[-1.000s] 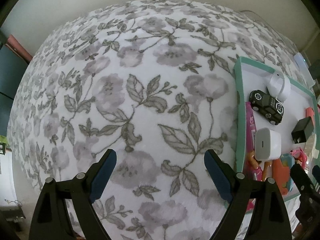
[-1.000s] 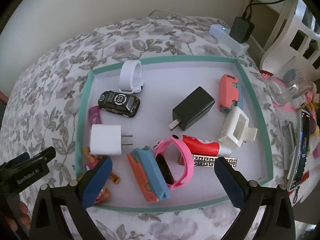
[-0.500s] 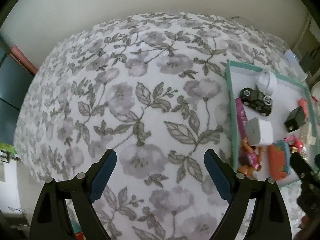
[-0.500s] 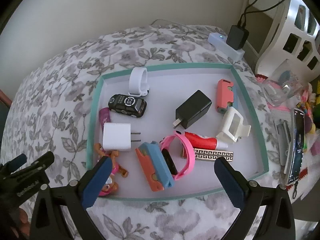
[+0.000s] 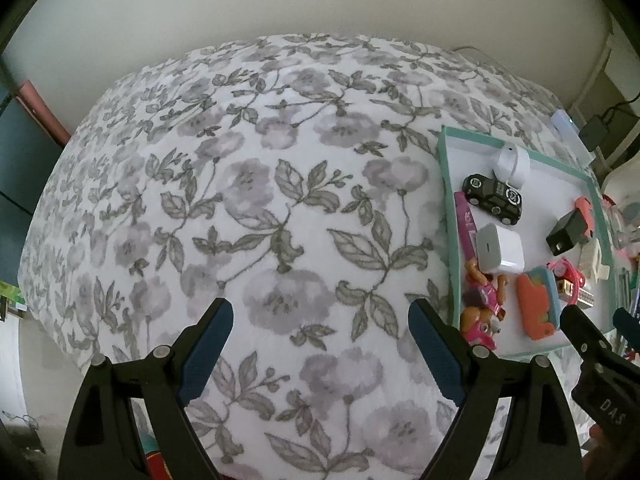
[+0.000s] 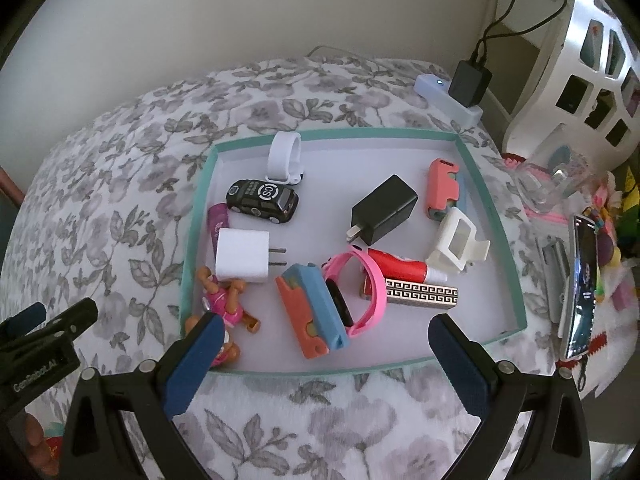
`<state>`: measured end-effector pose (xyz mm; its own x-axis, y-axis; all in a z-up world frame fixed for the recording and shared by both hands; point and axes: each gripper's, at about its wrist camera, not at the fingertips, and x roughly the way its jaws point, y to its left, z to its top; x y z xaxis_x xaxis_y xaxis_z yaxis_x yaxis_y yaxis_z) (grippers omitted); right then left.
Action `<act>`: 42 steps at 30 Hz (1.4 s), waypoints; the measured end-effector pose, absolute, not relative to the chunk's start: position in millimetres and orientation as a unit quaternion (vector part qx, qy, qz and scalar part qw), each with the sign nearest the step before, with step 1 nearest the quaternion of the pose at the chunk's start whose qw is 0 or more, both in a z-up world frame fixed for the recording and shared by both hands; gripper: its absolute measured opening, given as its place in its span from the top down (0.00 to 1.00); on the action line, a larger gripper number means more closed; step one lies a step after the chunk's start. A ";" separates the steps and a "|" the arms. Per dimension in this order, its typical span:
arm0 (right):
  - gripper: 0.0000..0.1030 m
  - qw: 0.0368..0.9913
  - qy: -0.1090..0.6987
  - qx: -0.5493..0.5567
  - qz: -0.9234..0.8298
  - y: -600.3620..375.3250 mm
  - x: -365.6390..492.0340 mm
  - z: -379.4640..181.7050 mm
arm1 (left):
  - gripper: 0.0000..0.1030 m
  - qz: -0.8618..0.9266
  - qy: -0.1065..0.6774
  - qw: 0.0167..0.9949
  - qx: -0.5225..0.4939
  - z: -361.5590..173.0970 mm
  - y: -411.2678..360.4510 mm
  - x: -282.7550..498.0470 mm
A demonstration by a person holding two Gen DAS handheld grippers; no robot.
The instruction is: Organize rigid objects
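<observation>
Claws both spread and empty; right claw (image 6: 320, 344) hangs over the near rim of the teal tray (image 6: 504, 224), left claw (image 5: 320, 336) over bare floral bedspread (image 5: 256, 184) beside it; neither touches anything. Within the tray lie the objects to sort: white charger (image 6: 242, 255), black charger (image 6: 385, 213), toy car (image 6: 262, 196), pink watch (image 6: 366, 292) leaning on an orange-and-blue block (image 6: 310, 314), with a red tube (image 6: 396, 267) touching behind. Risk, as judged: crowding near the watch; a descending claw could nudge neighbours or pinch two at once; the soft bedding may let the tray tilt.
</observation>
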<state>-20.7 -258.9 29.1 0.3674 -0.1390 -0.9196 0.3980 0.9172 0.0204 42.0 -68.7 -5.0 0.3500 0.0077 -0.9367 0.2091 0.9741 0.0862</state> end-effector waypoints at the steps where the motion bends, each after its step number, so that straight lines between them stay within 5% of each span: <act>1: 0.00 0.819 0.537 0.119 -0.164 -258.0 -21.7 30.1 | 0.13 -0.064 0.566 0.817 0.095 -4.0 -67.1 40.3; 42: 0.00 0.823 0.534 0.105 -0.164 -243.0 -34.1 40.3 | 0.13 -0.052 0.558 0.823 0.093 5.5 -44.0 24.0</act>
